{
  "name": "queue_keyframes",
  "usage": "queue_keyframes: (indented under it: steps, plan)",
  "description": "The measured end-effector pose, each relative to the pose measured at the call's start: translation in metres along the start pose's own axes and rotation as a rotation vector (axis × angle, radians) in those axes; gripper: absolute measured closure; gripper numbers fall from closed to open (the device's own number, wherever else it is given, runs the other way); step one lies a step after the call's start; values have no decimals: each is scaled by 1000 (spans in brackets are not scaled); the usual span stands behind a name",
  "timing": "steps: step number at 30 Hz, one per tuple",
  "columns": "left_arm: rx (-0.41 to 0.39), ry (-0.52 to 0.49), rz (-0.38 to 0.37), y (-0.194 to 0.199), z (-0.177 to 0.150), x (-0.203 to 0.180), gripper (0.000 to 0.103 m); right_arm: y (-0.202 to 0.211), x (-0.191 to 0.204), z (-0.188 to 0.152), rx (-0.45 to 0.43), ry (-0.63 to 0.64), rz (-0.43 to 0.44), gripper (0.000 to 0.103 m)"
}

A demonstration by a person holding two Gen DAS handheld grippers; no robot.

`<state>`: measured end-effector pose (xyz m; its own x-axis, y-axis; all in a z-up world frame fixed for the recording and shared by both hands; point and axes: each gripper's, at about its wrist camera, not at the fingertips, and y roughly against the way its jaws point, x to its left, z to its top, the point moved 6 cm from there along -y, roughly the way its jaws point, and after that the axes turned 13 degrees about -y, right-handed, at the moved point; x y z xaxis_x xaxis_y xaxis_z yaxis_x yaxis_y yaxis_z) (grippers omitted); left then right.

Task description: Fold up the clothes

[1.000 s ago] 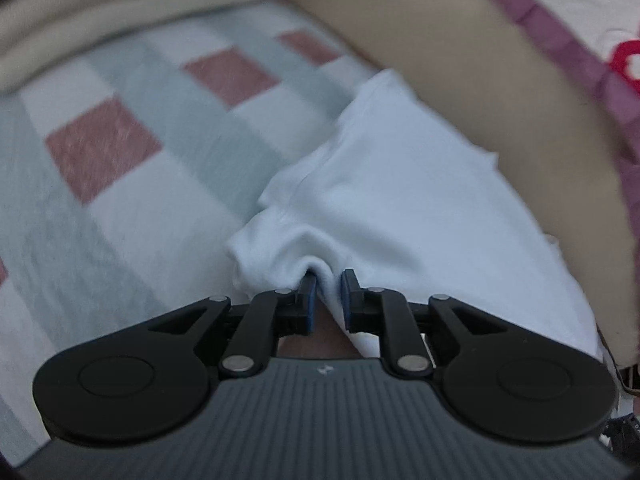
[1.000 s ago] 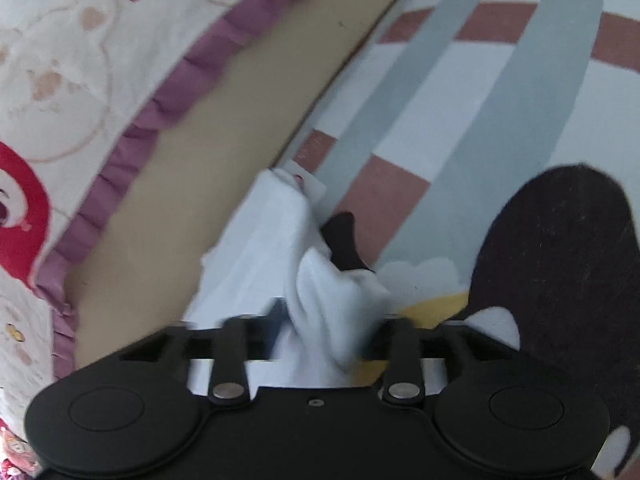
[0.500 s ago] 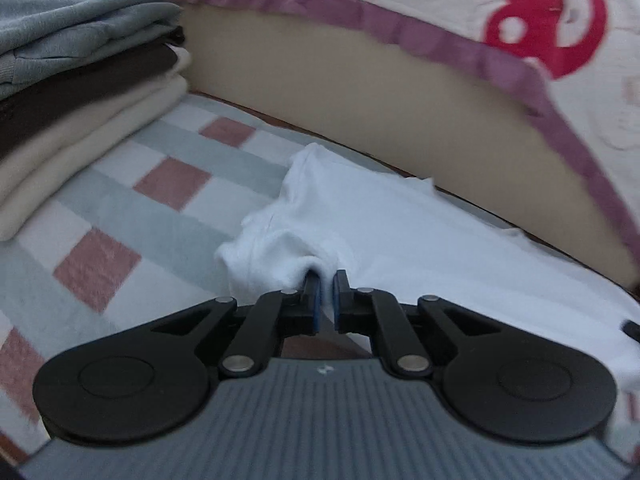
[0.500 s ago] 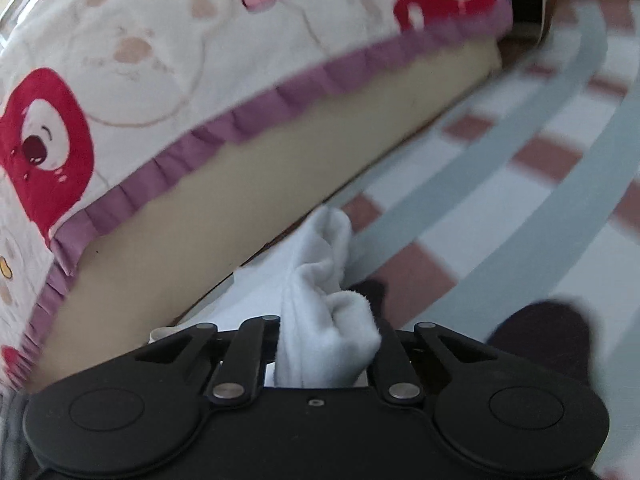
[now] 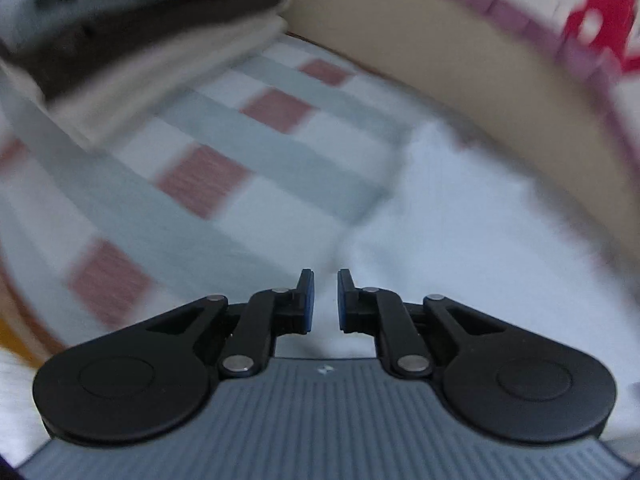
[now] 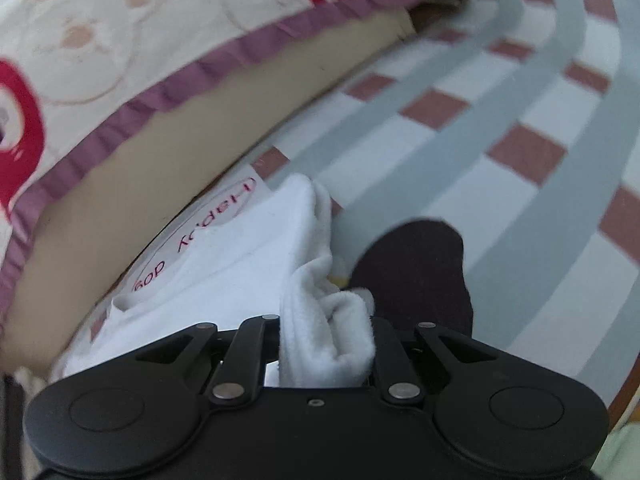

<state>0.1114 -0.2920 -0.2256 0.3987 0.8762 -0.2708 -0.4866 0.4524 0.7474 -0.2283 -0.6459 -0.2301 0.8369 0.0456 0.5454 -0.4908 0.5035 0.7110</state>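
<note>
A white garment point(image 5: 460, 232) lies spread on the checked sheet point(image 5: 248, 184) by the beige wall of a mattress. My left gripper point(image 5: 323, 294) hovers just over its near edge, slightly open with nothing between the blue pads. The view is blurred by motion. In the right wrist view the same white garment point(image 6: 240, 256) shows pink lettering. My right gripper point(image 6: 326, 336) is shut on a bunched fold of it, which hides the fingertips.
A stack of folded clothes point(image 5: 132, 40) sits at the far left. A bear-print quilt with a purple frill point(image 6: 120, 52) overhangs the beige mattress side point(image 5: 500, 92). A dark brown item point(image 6: 416, 272) lies on the sheet right of my right gripper.
My left gripper has let go of the white fold and opened a little, moving fast. My right gripper still holds its fold, and the garment's lettered part now shows.
</note>
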Motion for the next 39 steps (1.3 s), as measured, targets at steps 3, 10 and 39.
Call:
queue_keyframes:
  steps: [3,10,39]
  plan:
    - [93,-125,-164,-22,5,-46,93,-1,0,0,3,17,2,89]
    - [396,-486,-96,-98,-10,-87,88,13,32,1,-35,133,154,89]
    - [324,81,-434,-112,63,30,89,-61,250,-258,394,540,446,81]
